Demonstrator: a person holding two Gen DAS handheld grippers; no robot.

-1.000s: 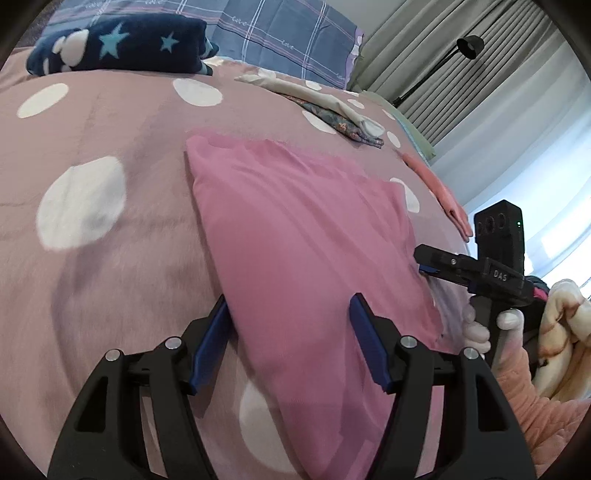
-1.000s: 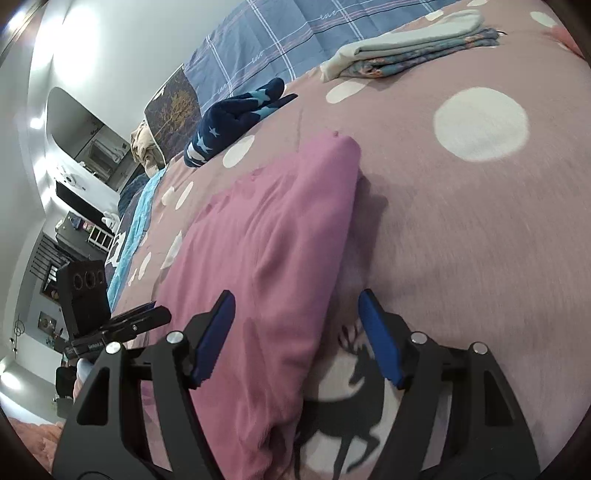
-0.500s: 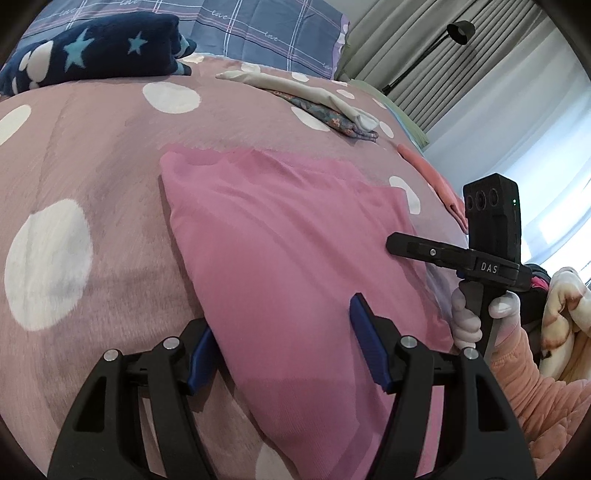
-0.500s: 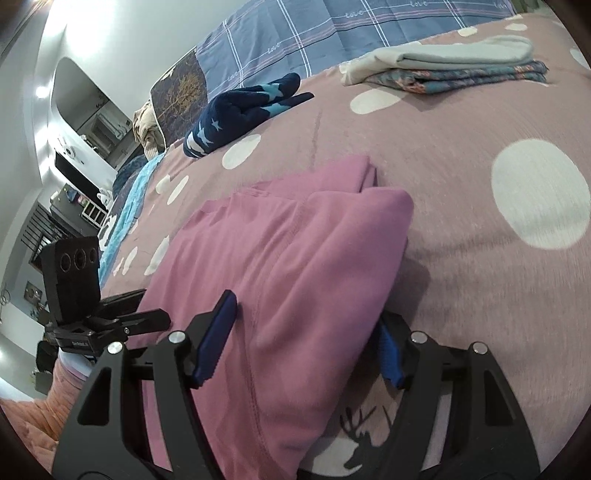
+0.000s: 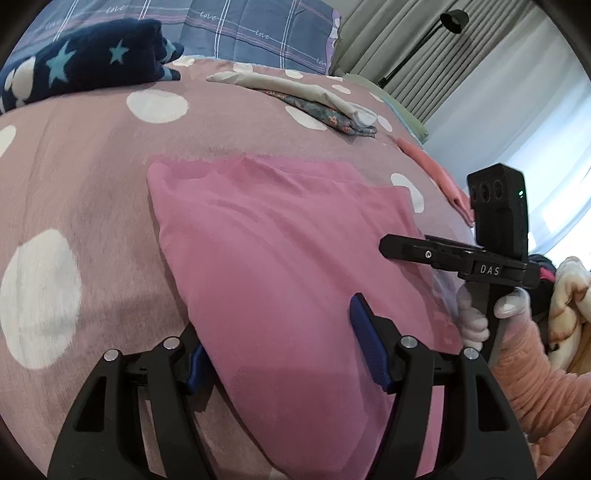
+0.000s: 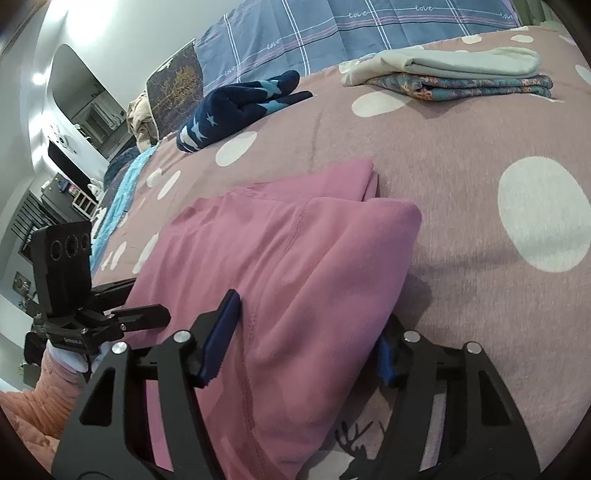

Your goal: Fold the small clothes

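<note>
"DAS" is printed on the right gripper (image 5: 384,248); "love" runs along the plaid quilt (image 5: 258,26) behind the pink garment (image 5: 280,258); that garment lies folded on the dotted blanket (image 5: 74,177), between the wide-spread fingers of the left gripper (image 5: 284,343) and of the right gripper, neither clamping it.

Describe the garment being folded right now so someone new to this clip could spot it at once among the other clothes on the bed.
Start from the mauve bedspread with white dots. Nearest the cameras, between both claws, lies the pink garment, partly folded with one layer doubled over. Unlike the navy star-print item and the beige-and-floral folded stack further back, it is plain and solid pink.
</note>
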